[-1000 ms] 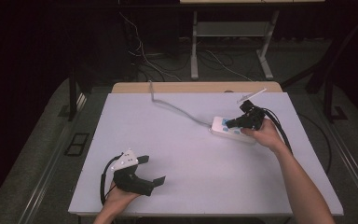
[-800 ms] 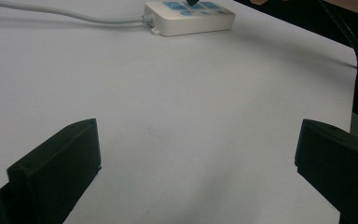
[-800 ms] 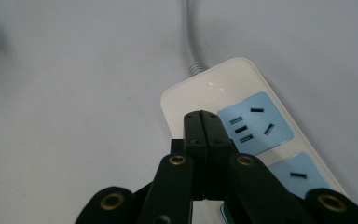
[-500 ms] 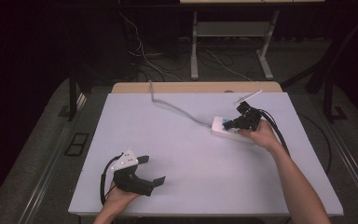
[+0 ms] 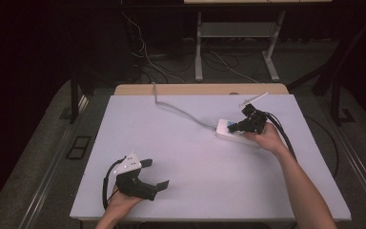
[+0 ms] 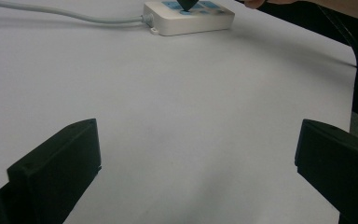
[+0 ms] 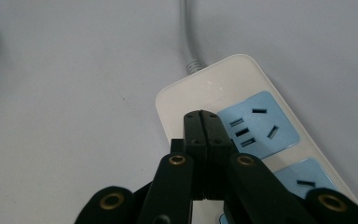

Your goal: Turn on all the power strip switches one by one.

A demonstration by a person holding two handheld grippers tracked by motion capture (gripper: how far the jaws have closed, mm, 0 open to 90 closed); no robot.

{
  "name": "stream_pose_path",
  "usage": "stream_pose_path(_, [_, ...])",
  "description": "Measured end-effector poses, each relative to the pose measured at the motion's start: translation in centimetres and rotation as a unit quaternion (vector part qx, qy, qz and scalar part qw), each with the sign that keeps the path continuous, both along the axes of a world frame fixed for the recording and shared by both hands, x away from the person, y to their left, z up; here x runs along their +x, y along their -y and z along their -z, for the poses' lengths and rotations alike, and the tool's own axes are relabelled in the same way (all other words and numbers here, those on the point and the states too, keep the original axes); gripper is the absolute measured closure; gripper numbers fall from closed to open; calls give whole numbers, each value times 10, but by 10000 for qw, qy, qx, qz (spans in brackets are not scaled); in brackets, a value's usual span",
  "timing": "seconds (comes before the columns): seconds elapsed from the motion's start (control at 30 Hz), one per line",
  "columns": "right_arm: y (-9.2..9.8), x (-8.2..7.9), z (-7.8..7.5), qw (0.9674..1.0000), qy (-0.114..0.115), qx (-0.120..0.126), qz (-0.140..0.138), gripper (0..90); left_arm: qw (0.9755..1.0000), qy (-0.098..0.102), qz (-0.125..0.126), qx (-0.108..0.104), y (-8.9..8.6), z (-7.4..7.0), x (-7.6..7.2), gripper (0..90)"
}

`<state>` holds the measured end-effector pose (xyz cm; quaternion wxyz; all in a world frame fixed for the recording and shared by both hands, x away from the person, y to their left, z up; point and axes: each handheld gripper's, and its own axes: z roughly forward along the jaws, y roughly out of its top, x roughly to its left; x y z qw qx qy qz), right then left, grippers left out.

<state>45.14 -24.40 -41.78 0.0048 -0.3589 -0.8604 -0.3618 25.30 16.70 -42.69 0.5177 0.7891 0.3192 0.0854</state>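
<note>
Item: surface [image 5: 195, 167], white and flat, the largest thing in the high view. It carried one object and both claws.

Item: power strip [image 5: 236, 132], at the far right part of the surface, well apart from the near edge. Its body was a white oblong with rounded corners. The top face bore pale blue socket panels [image 7: 257, 125], each cut with dark slots. A grey cable [image 5: 181, 112] left its far-left end and ran across the surface toward the back edge. A small mounting lug showed at the cable end in the left claw view [image 6: 154, 31].

Item: right claw [image 5: 232, 127], held by the person's right hand [image 5: 264, 138]. Its jaws were pressed fully together with nothing between them. Change noted: over the last second the claw had crept slightly left along the strip, so that its closed tip stood over the white end beside the first blue panel, at or very near the casing; contact could not be told. Reading: this looked like a press or a nudge with the shut tip at the strip's cable end, possibly at a switch, though no switch was visible.

Item: left claw [image 5: 158, 174], at the near left of the surface, well apart from the strip. Its jaws were spread wide and held nothing. It had not moved in that second.
</note>
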Motion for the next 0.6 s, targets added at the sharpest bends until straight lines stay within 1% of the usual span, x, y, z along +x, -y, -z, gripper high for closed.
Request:
stream_pose_path(0.23, [0, 0, 1, 10000, 11, -18, -2, 899, 10000, -1, -4, 10, 0, 0, 0, 0])
stream_pose_path(0.33, [1, 0, 2, 10000, 12, 33, -11, 900, 10000, 1, 3, 11, 0, 0, 0, 0])
stream_pose_path(0.43, [2, 0, 3, 9999, -45, 97, 20, 900, 10000, -9, 0, 12, 0, 0, 0, 0])
stream_pose_path(0.6, [2, 0, 4, 9999, -25, 100, 13, 900, 10000, -13, -6, 7, 0, 0, 0, 0])
